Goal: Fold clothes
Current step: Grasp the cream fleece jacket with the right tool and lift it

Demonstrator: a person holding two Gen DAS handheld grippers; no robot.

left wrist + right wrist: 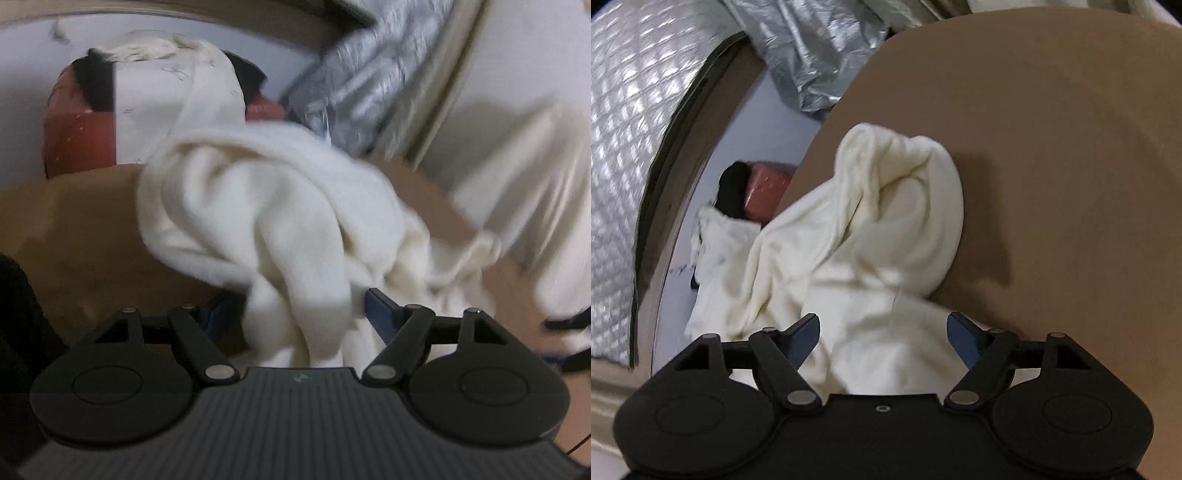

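A cream fleece garment (258, 206) lies crumpled on a brown table (74, 229). In the left wrist view a thick fold of it runs between the jaws of my left gripper (297, 299). It fills the gap, hides most of the left finger and presses against the blue pad of the right finger (380, 310). In the right wrist view the same garment (886, 206) spills over the rounded edge of the table (1052, 147). My right gripper (883, 317) stands open above it, its blue pads (807, 336) clear of the cloth.
Beyond the table edge stands a red-brown box (77, 136) with a black item and a white cloth (207, 85) draped on it. Silver quilted foil (617, 147) and crumpled foil (812, 55) lie behind. A person's pale clothing (517, 166) fills the right.
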